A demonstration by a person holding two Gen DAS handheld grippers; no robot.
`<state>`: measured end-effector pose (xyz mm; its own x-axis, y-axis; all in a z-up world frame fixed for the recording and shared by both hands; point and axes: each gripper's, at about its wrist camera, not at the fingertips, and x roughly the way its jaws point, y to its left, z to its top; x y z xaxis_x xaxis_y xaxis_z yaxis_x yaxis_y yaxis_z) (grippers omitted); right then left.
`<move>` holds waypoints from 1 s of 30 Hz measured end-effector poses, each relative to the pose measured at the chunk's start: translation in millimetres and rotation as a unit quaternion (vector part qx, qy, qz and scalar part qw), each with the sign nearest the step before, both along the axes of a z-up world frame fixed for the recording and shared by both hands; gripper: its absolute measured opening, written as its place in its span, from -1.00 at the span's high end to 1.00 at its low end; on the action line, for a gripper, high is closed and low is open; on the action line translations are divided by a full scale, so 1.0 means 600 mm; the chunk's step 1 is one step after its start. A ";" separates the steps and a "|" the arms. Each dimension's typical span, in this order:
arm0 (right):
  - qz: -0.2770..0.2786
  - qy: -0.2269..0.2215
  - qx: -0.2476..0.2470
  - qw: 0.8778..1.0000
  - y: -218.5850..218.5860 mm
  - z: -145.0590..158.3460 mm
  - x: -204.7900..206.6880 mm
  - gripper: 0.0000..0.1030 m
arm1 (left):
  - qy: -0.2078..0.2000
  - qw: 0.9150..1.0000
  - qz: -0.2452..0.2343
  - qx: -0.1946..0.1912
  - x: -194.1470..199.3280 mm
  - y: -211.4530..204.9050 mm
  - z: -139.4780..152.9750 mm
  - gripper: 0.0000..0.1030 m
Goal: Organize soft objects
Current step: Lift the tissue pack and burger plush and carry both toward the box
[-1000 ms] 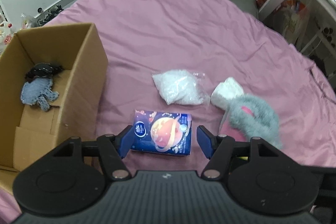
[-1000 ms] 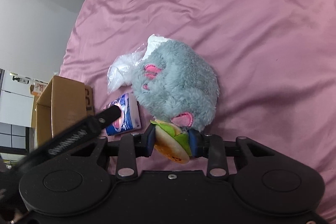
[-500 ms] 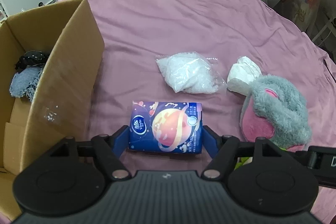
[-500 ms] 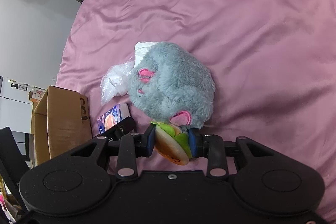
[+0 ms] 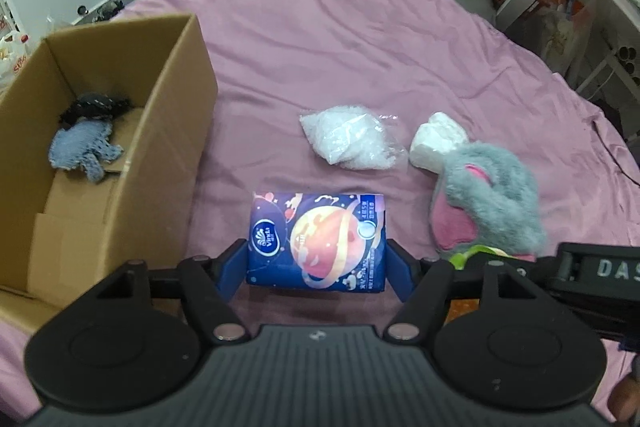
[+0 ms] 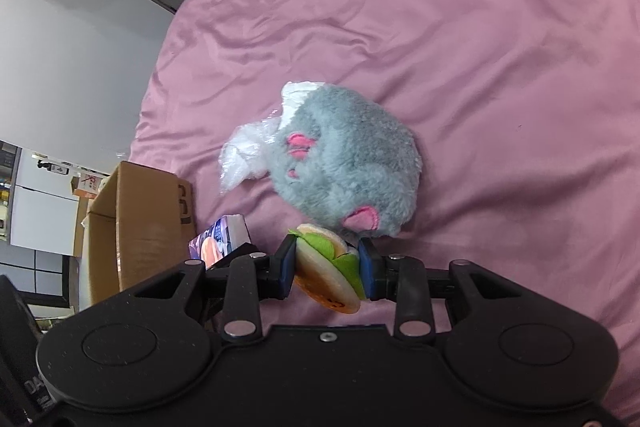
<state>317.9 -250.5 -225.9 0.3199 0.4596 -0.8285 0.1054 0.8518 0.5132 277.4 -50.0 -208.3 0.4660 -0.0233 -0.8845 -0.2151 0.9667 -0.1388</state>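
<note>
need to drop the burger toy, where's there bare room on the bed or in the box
Bare sheet beyond the plastic bag, up to the far edge. The box floor is free nearer than the knitted doll. Crowded: tissue pack, bag, white wad and grey plush cluster together.

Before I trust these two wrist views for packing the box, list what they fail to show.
- Cardboard box: near end of its floor cut off by the left gripper body, left wrist view.
- Tissue pack: whether the fingers press it cannot be told.
- White bundle: partly behind the grey plush; its kind is unclear.
- Burger toy: lower part hidden by the right gripper, right wrist view.
</note>
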 end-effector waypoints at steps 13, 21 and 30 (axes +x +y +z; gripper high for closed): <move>0.009 -0.077 0.032 0.997 0.001 0.070 -0.049 0.38 | -0.050 0.999 -0.003 -0.017 -0.051 0.015 0.088 -0.36; 0.007 -0.120 0.036 0.992 0.008 0.107 -0.069 0.38 | -0.081 0.997 -0.003 -0.019 -0.078 0.032 0.137 -0.36; 0.027 -0.173 0.023 0.984 0.029 0.139 -0.089 0.38 | -0.103 0.995 0.000 -0.015 -0.103 0.077 0.170 -0.37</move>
